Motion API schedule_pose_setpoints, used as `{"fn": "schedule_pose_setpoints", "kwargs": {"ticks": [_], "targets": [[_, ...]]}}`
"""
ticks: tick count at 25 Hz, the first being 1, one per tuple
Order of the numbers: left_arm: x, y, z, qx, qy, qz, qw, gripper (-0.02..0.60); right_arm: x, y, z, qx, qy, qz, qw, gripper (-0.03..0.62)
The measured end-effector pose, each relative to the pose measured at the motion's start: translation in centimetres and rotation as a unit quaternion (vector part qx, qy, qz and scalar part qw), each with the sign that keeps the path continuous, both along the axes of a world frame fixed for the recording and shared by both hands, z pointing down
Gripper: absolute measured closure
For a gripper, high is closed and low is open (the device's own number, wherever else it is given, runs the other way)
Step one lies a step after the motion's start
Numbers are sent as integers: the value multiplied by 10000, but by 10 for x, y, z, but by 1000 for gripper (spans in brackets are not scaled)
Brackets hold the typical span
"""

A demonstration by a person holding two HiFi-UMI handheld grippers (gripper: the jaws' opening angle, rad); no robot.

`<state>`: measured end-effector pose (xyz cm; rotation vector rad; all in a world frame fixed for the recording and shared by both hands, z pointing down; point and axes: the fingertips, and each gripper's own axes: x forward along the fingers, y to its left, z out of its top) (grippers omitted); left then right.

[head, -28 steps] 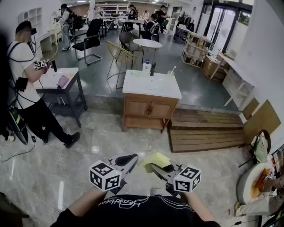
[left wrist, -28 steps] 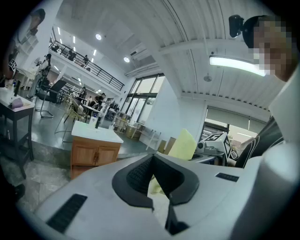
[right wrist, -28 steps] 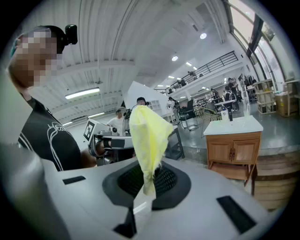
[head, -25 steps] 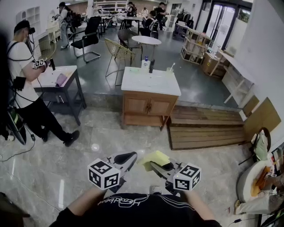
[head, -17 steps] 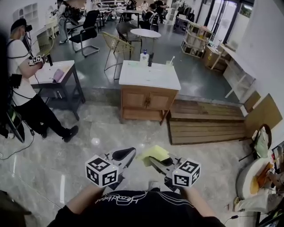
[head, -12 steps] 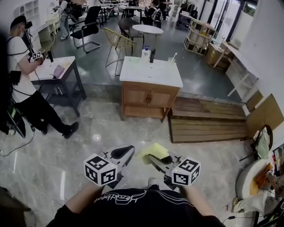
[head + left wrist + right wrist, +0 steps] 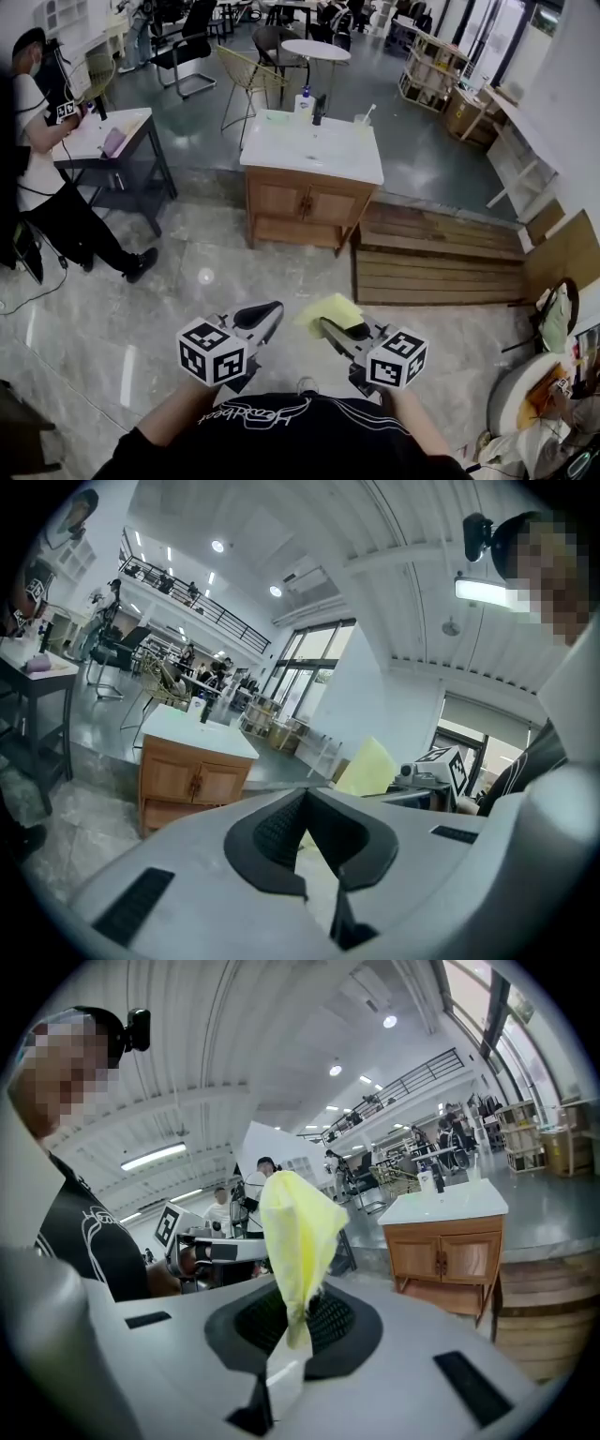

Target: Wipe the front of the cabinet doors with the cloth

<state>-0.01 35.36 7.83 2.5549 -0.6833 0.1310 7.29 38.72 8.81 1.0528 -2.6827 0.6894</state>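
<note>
The wooden cabinet (image 7: pixel 305 204) with a white top stands a few steps ahead on the marble floor, its two doors closed. It also shows in the left gripper view (image 7: pixel 187 780) and the right gripper view (image 7: pixel 459 1255). My right gripper (image 7: pixel 336 330) is shut on a yellow cloth (image 7: pixel 330 309), which stands up from the jaws (image 7: pixel 295 1232). My left gripper (image 7: pixel 258 319) is held beside it, shut with nothing in it (image 7: pixel 314 827). Both grippers are low in the head view, close to my body and far from the doors.
Bottles (image 7: pixel 314 103) stand at the back of the cabinet top. A low wooden platform (image 7: pixel 441 267) lies right of the cabinet. A person (image 7: pixel 42 169) stands at a dark table (image 7: pixel 112 141) on the left. Chairs and a round table (image 7: pixel 314 49) are behind.
The head view has drawn a little nearer to the cabinet and shifted slightly. Both grippers keep the same pose, the cloth still in the right one.
</note>
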Motion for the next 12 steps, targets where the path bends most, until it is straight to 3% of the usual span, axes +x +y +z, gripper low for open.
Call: {"fn": "schedule_pose_setpoints", "kwargs": {"ticks": [8, 12], "targets": [[79, -47, 32, -544, 166, -524, 9970, 575, 83, -40, 28, -247, -15, -227, 9994, 554], [97, -56, 48, -695, 6, -739, 9948, 575, 103, -57, 42, -398, -159, -357, 9984, 554]]}}
